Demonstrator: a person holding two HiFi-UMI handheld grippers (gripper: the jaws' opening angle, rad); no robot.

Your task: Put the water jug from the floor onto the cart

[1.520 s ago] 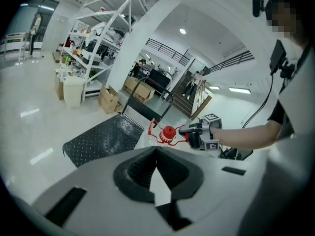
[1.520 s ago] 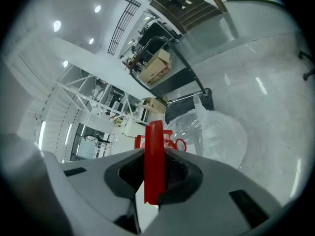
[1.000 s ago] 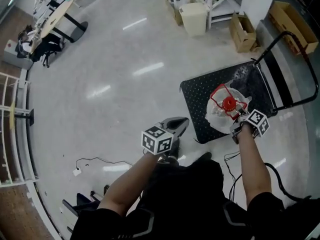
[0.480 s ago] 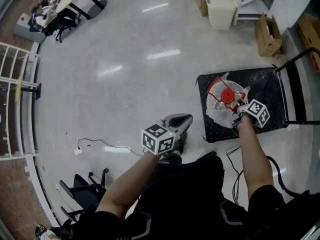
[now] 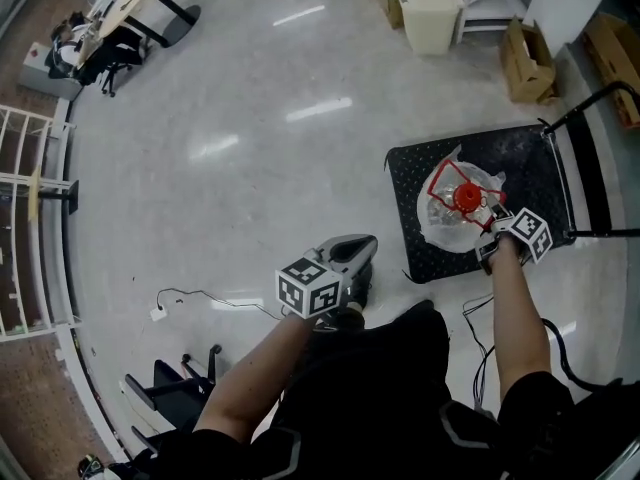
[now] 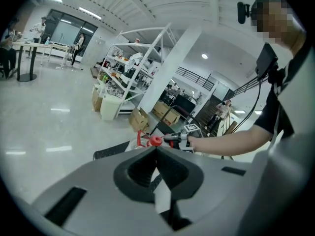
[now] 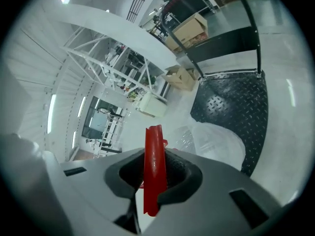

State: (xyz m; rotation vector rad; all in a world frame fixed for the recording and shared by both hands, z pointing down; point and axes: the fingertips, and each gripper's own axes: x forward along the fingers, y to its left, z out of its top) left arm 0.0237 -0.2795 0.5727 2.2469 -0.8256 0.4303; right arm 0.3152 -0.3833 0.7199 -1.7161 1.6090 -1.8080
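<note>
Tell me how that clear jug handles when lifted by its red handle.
Probably heavy: the water jug looks bulky beside the right gripper. Likely to swing from one thin red handle. Its crinkled clear walls may flex.

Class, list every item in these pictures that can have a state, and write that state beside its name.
water jug: upright over the cart, red cap on
red handle: clamped between the right gripper's jaws
right gripper: shut on the red handle
left gripper: jaws together, nothing between them
push handle: raised
cardboard box: open at the top
</note>
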